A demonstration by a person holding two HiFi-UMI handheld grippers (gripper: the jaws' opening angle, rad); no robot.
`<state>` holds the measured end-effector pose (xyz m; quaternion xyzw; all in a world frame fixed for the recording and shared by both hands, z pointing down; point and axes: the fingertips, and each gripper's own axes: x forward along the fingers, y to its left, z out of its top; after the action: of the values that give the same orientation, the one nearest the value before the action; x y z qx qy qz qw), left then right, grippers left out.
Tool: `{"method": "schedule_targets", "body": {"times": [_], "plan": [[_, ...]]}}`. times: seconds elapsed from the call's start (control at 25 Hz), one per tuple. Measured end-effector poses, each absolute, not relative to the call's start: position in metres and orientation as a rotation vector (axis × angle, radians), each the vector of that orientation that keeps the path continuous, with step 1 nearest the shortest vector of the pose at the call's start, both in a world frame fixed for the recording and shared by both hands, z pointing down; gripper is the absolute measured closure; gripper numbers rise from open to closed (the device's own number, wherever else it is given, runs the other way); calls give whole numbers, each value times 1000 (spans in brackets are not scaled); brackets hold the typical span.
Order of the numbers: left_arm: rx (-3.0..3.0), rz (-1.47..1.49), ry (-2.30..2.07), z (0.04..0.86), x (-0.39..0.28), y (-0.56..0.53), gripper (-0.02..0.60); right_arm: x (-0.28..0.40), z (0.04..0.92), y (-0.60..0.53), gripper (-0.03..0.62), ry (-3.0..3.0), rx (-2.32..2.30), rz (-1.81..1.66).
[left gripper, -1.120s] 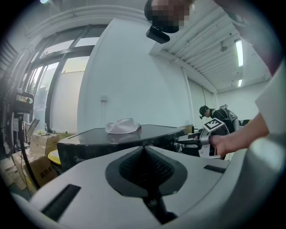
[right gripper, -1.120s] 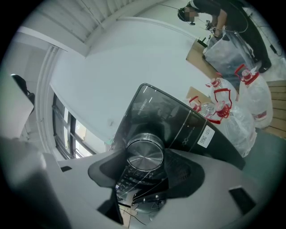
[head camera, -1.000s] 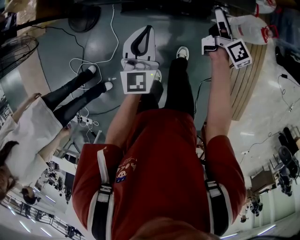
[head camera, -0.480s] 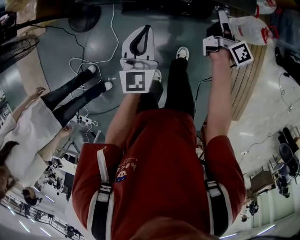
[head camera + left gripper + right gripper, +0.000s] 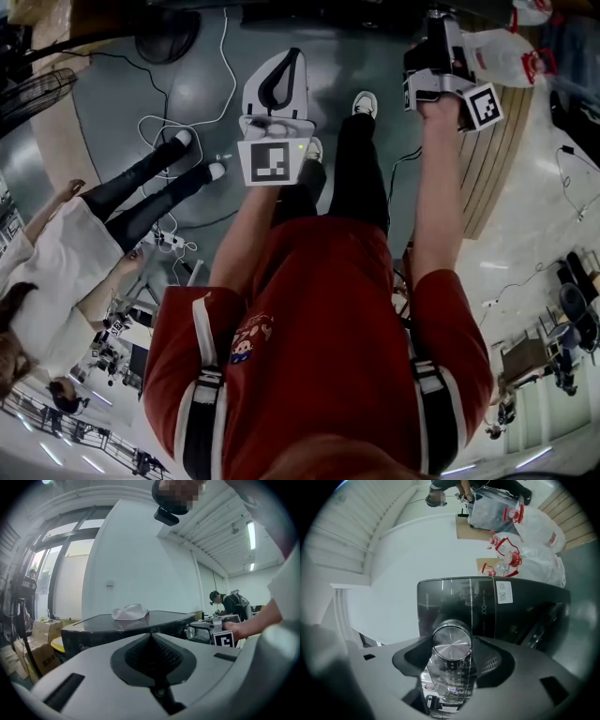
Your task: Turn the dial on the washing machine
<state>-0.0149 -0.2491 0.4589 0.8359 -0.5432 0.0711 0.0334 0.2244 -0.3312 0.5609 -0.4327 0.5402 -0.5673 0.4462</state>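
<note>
The washing machine (image 5: 492, 606) is black and glossy, with a round silver dial (image 5: 451, 641) on its panel. My right gripper (image 5: 451, 654) has its jaws on either side of that dial, shut on it. In the head view the right gripper (image 5: 437, 23) reaches to the top edge, where the machine is mostly out of frame. My left gripper (image 5: 296, 54) hangs over the floor with jaws shut and empty. The left gripper view shows its jaws (image 5: 151, 637) closed, and beyond them the machine's top (image 5: 140, 620), the dial (image 5: 190, 631) and the right gripper (image 5: 224, 637).
A white cloth (image 5: 130, 612) lies on the machine's top. White plastic bags (image 5: 502, 52) sit to the right of the machine. Another person (image 5: 112, 202) stands at left near floor cables (image 5: 164, 127) and a fan (image 5: 28, 98). Cardboard boxes (image 5: 44, 630) stand left of the machine.
The right gripper has shifted slightly up and twisted a little at the dial, its marker cube changing angle. The left gripper has barely moved.
</note>
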Motion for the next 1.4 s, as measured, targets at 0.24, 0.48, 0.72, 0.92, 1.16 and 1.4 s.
{"method": "schedule_targets", "body": {"times": [0.24,0.48,0.72,0.92,1.16,1.4], "plan": [[2572,223,-1668,459,-17,-249,566,223,560,-332,326,1353,-1072,-1408],[2573,209,-1677,450,-25,-242,566,214,558,-314,310,1393,-1130,-1432],[2555,184,-1693,436,-46,-225,566,183,543,-272,316,1516,-1229,-1435],[2546,143,-1730,414,-69,-207,566,154,509,-235,324,1671,-1316,-1396],[2538,189,-1739,394,-98,-176,565,135,462,-196,329,1864,-1428,-1256],[2526,166,-1729,362,-136,-134,565,107,399,-147,338,2124,-1664,-938]]}}
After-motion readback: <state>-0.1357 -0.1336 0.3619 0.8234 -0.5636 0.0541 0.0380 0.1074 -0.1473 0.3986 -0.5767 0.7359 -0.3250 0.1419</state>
